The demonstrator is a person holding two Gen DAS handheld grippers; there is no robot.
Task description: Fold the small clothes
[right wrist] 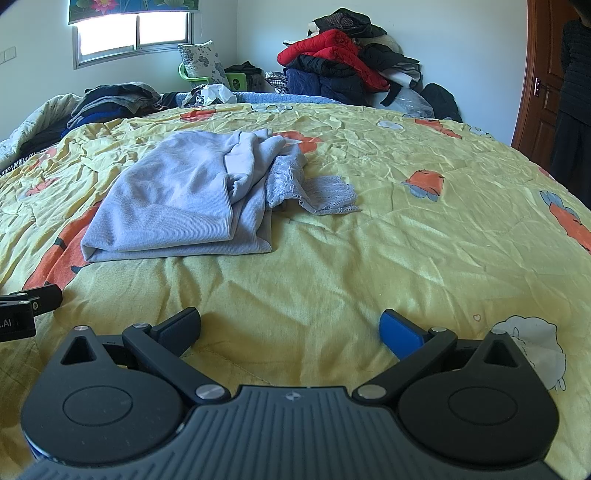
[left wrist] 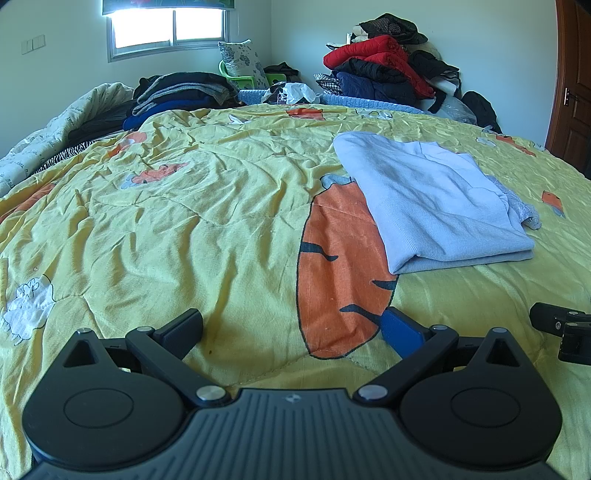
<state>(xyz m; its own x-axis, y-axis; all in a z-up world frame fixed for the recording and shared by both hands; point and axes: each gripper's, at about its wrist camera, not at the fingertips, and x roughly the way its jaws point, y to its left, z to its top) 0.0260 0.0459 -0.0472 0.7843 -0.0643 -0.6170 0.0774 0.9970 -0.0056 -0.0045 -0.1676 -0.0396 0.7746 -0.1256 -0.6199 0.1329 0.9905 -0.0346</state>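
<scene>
1. The left gripper (left wrist: 291, 328) is close to the camera. Its fingers (left wrist: 184, 325) are spread wide and hold nothing. One is black and one is blue.
2. The right gripper (right wrist: 290, 328) looks the same. Its fingers (right wrist: 400, 330) are wide apart too, with nothing between them.
3. Both grippers hang low over the near part of the yellow quilt (left wrist: 184, 221) on the bed. The quilt has big orange carrots (left wrist: 340, 266) and white sheep (right wrist: 535, 350) on it.
4. The light blue top (left wrist: 432, 199) lies on the quilt, ahead of both grippers and apart from them. It is folded over into a flat bundle. No gripper touches it.
5. In the right wrist view, a lacy blue bit (right wrist: 317, 192) sticks out from its right side, and the cloth there is bunched up.
6. The top's near left corner covers part of a big carrot.
7. Far back by the wall is a heap of coats (left wrist: 384, 66), red and dark ones.
8. On the left sits a stack of folded dark clothes (left wrist: 177, 92).
9. A bright window (left wrist: 170, 29) is in the back wall, and a brown door (left wrist: 570, 92) is on the right.
</scene>
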